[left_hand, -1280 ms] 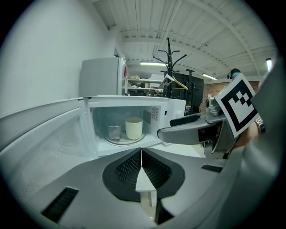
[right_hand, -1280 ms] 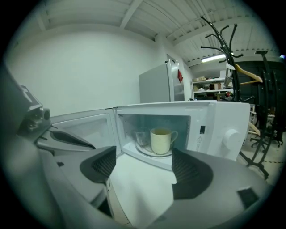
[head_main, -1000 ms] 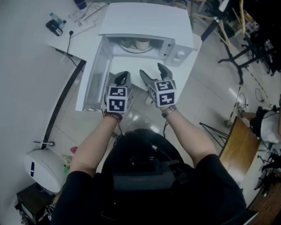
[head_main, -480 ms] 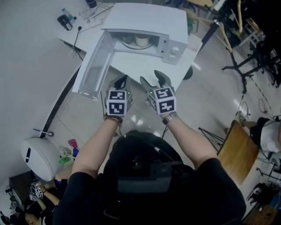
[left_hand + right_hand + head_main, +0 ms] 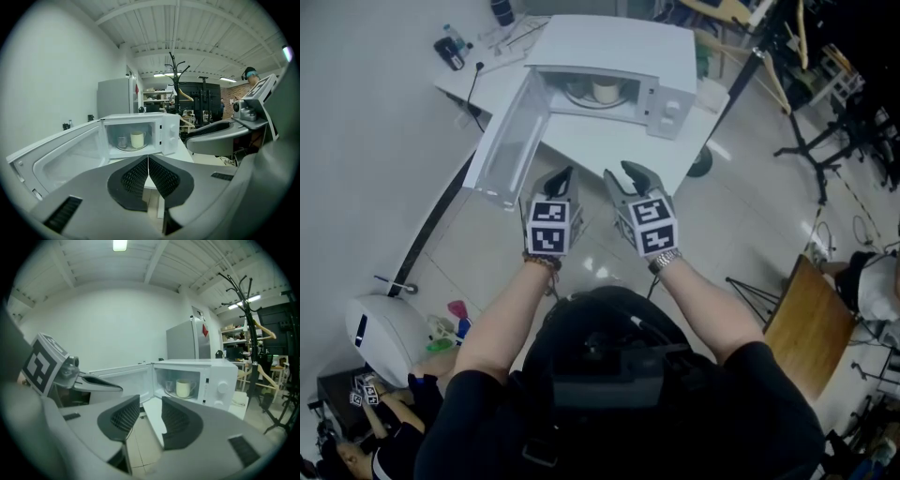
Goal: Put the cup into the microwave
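White table (image 5: 581, 142) against a pale wall (image 5: 366, 150); on it the microwave (image 5: 614, 56), door (image 5: 511, 141) swung wide to its left; the cup (image 5: 605, 91), cream, stands inside the microwave on the turntable; small dark items (image 5: 450, 49) on the table behind the microwave; tiled floor (image 5: 741, 197) in front of it; coat stand (image 5: 176, 70) and grey cabinet (image 5: 112, 97) beyond it; rounded white unit (image 5: 384, 339) on the floor, well apart. Left gripper (image 5: 564, 175): jaws pressed together, empty. Right gripper (image 5: 622, 172): jaws a narrow gap apart, nothing between them, having just been closing. Against the earlier frames: both grippers have drawn back from the microwave and now hang over the floor before the table's edge; cup unmoved.
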{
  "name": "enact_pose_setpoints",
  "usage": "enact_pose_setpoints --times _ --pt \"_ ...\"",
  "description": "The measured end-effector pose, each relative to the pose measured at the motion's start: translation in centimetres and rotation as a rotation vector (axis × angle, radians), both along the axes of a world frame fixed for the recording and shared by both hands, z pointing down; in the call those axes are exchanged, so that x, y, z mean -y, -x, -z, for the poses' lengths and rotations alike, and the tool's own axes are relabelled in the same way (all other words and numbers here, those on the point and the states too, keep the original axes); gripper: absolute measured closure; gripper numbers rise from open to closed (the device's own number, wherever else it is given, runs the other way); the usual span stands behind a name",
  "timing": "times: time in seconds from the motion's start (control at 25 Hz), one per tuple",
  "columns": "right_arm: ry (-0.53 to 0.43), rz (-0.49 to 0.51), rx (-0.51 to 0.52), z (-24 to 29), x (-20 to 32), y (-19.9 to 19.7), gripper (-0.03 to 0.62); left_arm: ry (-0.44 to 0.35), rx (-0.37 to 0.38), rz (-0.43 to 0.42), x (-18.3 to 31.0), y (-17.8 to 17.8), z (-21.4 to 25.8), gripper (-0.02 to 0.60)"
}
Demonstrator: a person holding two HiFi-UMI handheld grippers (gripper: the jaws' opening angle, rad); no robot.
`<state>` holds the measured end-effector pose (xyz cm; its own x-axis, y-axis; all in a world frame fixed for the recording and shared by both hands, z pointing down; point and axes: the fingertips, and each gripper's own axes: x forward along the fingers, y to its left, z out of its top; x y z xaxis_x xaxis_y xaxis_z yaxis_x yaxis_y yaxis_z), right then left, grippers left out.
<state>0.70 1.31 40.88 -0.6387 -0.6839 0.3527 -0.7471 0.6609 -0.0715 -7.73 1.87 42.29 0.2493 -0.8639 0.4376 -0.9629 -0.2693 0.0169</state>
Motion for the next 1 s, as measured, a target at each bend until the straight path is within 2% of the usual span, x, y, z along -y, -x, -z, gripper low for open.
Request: enact_pose_setpoints --times 0.4,0.6,1.0 --pt "-0.043 -0.059 -0.013 1.9 -3.1 1.9 0.512 -0.033 -0.013 -0.062 -2.6 2.2 1.7 0.578" --pt "-0.059 -0.078 -0.018 2.7 -4.7 3.0 0.573 -0.042 -0.017 -0.09 -3.9 3.3 2.0 0.578" --pt "-0.063 -0.09 -0.027 3.8 -7.3 5.1 0.58 -0.068 -0.001 -0.172 -5.9 3.9 2.6 0.578"
